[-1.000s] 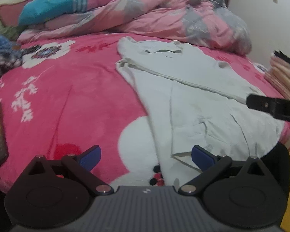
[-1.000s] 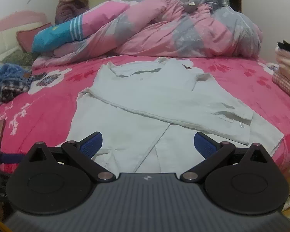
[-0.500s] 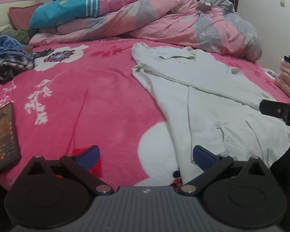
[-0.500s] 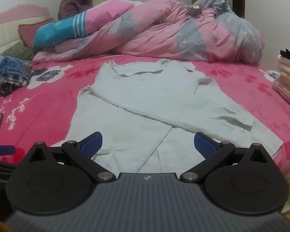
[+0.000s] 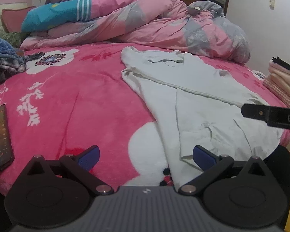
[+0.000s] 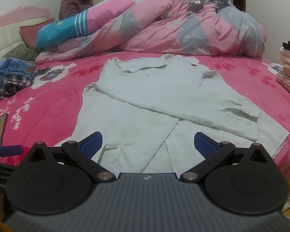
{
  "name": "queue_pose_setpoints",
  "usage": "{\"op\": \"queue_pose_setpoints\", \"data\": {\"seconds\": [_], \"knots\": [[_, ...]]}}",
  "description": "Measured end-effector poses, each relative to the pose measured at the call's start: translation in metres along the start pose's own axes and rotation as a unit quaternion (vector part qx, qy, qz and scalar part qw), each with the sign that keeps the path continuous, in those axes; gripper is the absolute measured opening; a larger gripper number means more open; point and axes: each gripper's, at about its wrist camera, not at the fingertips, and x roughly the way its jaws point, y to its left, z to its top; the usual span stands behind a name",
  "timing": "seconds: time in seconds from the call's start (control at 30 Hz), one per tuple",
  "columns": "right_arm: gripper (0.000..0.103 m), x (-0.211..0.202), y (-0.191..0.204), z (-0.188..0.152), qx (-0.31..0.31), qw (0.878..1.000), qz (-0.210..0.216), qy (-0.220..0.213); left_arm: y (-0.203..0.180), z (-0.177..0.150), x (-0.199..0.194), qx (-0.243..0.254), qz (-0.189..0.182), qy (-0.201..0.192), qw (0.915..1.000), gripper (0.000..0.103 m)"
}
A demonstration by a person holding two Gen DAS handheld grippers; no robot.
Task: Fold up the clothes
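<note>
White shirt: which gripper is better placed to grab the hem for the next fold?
Probably the right gripper: open, with the white shirt hem directly between its fingers. The left gripper, also open, mostly faces bare pink blanket.

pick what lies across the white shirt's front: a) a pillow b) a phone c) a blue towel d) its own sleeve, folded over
d, the shirt has one sleeve folded diagonally across its front, cuff near the right edge.
</note>
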Motion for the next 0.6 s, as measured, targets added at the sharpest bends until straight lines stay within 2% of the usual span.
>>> {"op": "queue_pose_setpoints", "data": {"seconds": [0.1,0.23,0.4,0.5,0.6], "knots": [[0.102,-0.003,0.003,-0.002,-0.003,1.0,-0.002,-0.011,0.007,-0.009,-0.002,0.0,-0.006,-0.002,1.0,0.103],[0.102,-0.008,0.003,-0.008,-0.015,1.0,-0.004,-0.018,0.015,-0.02,-0.003,-0.003,-0.035,0.006,0.9994,0.103],[0.102,-0.014,0.002,-0.02,-0.02,0.999,0.031,-0.02,0.015,-0.03,-0.006,-0.007,-0.063,0.005,0.998,0.102],[0.102,-0.016,0.006,-0.026,-0.04,0.997,0.057,-0.023,0.014,-0.03,-0.007,-0.012,-0.078,0.0,0.9969,0.094],[0.102,-0.021,0.019,-0.035,-0.1,0.991,0.077,-0.037,0.014,-0.029,-0.006,-0.015,-0.087,-0.004,0.9961,0.085]]}}
